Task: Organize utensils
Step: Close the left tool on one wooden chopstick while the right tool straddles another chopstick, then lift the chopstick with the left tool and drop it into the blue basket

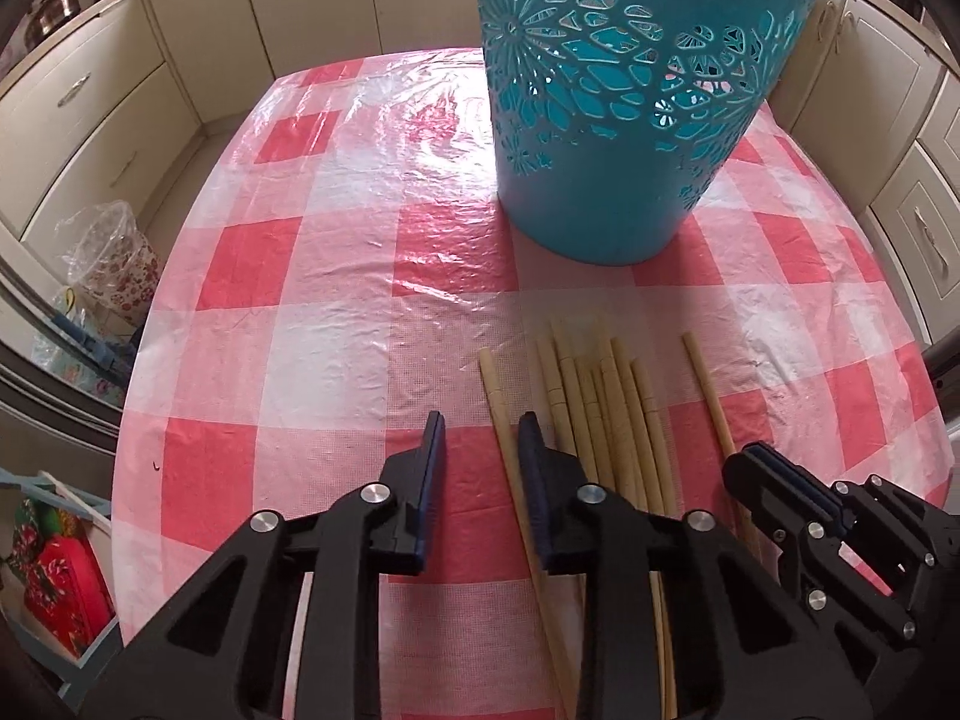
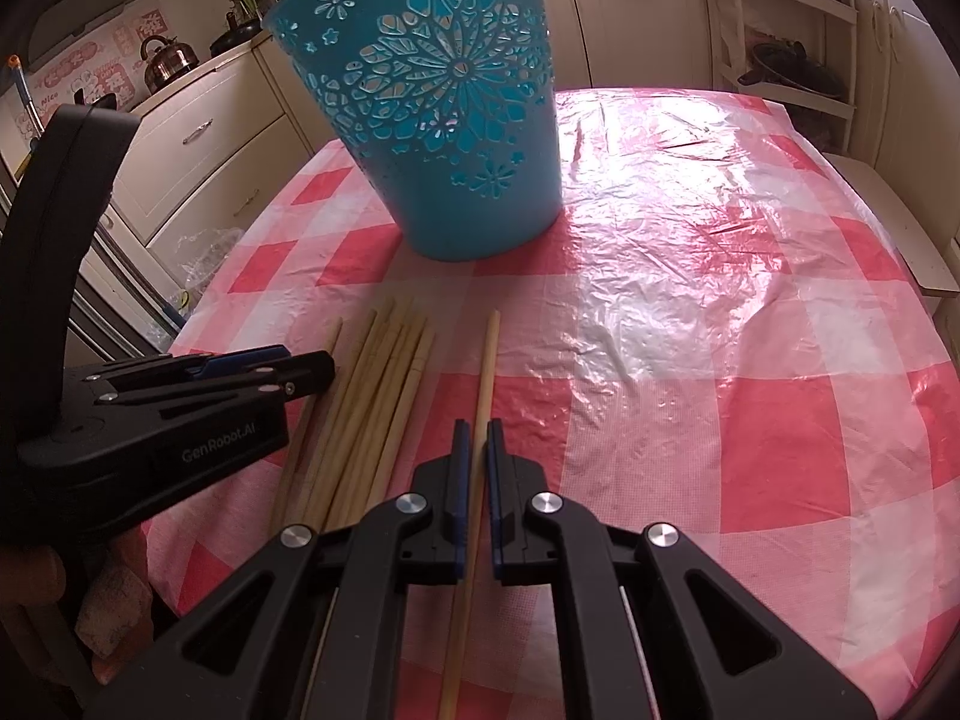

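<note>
One chopstick [image 2: 487, 360] pinched in right gripper [image 2: 474, 425] jaws (left gripper [image 1: 482, 420] jaws loosely straddle another).

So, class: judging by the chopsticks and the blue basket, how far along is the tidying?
Done: nothing visible; whether the blue basket holds anything cannot be seen. In hand: the right gripper is shut on one chopstick; the left gripper straddles another, not yet pinched. Left: the bundle on the tablecloth.

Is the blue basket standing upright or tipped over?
Upright. The blue basket stands on its narrow base on the checked tablecloth, its wide rim up. Whether anything is inside cannot be told.
</note>
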A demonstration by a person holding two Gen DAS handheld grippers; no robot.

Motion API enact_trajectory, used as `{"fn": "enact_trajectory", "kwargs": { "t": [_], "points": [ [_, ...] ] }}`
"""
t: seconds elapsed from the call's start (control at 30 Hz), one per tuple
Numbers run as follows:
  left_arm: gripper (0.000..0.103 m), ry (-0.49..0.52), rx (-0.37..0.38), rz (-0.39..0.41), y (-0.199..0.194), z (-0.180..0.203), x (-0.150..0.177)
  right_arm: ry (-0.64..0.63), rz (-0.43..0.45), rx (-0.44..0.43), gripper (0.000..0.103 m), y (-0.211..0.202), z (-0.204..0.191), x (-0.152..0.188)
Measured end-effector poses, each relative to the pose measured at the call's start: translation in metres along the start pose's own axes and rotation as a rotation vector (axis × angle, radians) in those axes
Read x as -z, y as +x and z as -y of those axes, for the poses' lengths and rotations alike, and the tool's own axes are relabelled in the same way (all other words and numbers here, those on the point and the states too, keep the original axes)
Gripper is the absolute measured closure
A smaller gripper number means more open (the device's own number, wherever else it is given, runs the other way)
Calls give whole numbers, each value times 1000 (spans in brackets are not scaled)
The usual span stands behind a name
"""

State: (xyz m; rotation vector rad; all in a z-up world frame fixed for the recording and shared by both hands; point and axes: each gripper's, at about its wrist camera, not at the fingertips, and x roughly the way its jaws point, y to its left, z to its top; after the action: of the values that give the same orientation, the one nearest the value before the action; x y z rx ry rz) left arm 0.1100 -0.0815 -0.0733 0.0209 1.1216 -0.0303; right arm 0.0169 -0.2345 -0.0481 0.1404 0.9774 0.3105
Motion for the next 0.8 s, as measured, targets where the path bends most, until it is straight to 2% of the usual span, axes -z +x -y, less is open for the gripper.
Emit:
{"fn": "enact_trajectory", "kwargs": {
  "t": [0.17, 0.2, 0.23, 0.3, 0.4, 0.5, 0.63, 0.73, 0.8],
  "points": [
    [81, 46, -2, -21, 2, 2, -4, -4, 4, 2, 97, 1, -1, -1],
    [91, 56, 12, -24, 2, 2, -5, -5, 5, 2, 97, 1, -1, -1],
    [97, 59, 20, -29, 3, 0, -6, -6, 6, 2, 97, 1, -1, -1],
    [98, 31, 73, -44, -2, -7, -5, -7, 7, 1, 97, 0, 0, -1],
    [98, -24, 117, 0, -22, -28, -6, -4, 8, -1, 97, 0, 0, 0],
    [98, -83, 167, 117, -68, -49, -14, 5, 7, -3, 97, 0, 1, 0],
    [98, -120, 229, 326, -140, -64, -44, 13, 6, -3, 97, -1, 1, -1],
    [98, -132, 269, 482, -181, -62, -77, 13, 9, -1, 97, -1, 1, -1],
    [98, -130, 263, 585, -200, -53, -97, 11, 12, 1, 97, -1, 1, -1]
  ]
}}
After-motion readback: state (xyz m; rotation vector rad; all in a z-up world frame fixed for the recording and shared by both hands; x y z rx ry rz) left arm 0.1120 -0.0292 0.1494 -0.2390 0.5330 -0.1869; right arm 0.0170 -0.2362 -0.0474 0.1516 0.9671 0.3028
